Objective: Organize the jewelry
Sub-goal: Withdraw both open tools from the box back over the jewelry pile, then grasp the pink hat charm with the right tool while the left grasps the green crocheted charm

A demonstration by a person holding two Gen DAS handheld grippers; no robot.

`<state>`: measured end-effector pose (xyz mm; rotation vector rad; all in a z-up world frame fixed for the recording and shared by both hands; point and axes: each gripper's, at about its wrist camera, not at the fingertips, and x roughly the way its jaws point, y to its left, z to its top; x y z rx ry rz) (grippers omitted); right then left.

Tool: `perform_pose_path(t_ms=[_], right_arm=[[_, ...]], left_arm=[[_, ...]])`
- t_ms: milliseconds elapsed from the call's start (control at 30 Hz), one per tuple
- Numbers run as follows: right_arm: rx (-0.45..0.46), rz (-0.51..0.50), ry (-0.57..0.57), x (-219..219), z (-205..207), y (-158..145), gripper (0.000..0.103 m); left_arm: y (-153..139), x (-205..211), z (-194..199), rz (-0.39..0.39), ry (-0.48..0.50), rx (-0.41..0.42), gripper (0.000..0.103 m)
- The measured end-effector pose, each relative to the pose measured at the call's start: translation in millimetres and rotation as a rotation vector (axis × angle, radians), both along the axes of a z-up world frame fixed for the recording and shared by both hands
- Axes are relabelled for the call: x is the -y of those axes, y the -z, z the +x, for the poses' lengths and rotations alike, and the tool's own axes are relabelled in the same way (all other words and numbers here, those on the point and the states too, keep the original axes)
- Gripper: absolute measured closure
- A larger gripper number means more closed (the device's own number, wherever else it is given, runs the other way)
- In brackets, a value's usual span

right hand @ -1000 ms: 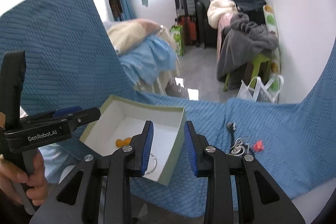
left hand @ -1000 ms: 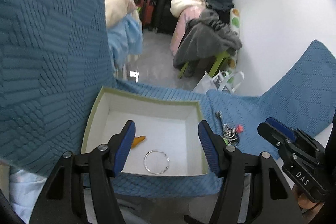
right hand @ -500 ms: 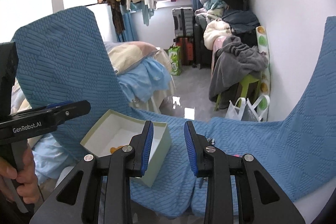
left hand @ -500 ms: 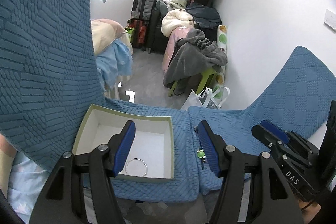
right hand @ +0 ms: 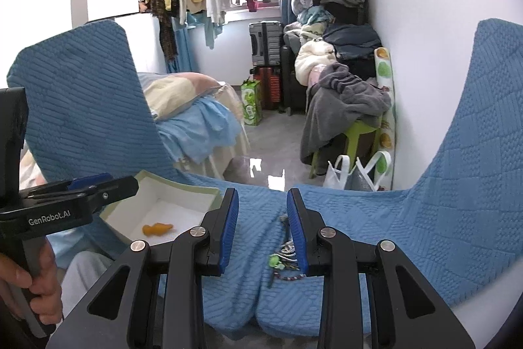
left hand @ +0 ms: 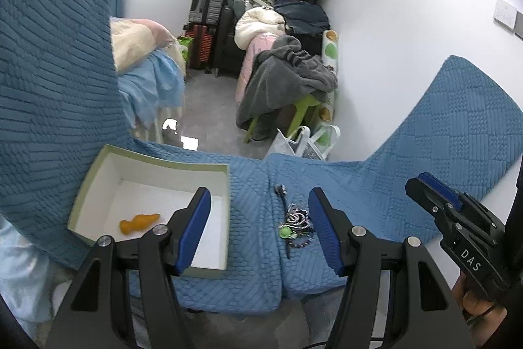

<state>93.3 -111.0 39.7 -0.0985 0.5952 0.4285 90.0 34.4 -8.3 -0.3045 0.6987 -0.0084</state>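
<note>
An open box (left hand: 163,160) with a pale green rim and white inside stands on the blue quilted cover (left hand: 425,159). An orange piece (left hand: 139,223) lies in it. To its right a small tangle of jewelry (left hand: 295,223) rests on the cover: beads, a green bit and a dark stick-like piece. My left gripper (left hand: 258,229) hovers open and empty above the box's right edge and the tangle. My right gripper (right hand: 261,228) hangs further back with a narrow gap and holds nothing. From there I see the box (right hand: 183,188), orange piece (right hand: 157,229) and tangle (right hand: 287,254) below it.
Blue cover backs rise left and right. Beyond the cover's far edge lie grey floor, a bed (right hand: 196,116), suitcases (right hand: 264,61), a green stool (right hand: 356,136) with grey clothes and a white bag (right hand: 346,175). A hand (right hand: 29,277) holds the left gripper's handle.
Both grippers have drawn back and risen, showing more of the room. In the left wrist view the box slid left, the jewelry tangle now lies between the fingers, and the ring is no longer seen.
</note>
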Motion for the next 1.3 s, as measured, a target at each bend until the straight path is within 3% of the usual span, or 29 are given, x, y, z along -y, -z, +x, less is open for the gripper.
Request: perform_pose_path(t_ms=[300, 633, 1000, 1300], right_arm=[[-0.031, -0.001, 0.049, 31, 5, 37, 0.074], [-0.144, -0.025, 0.057, 50, 20, 108, 0.074], [-0.222, -0.033, 0.087, 65, 59, 167, 0.074], [-0.254, -0.038, 0.085, 66, 101, 199, 0.074]], left_arm=[[33, 26, 14, -0.037, 0.067, -0.051, 0.04], [89, 47, 47, -0.115, 0.122, -0.145, 0.041], [144, 63, 86, -0.115, 0.175, -0.256, 0.054], [189, 70, 115, -0.131, 0.195, -0.34, 0.057]])
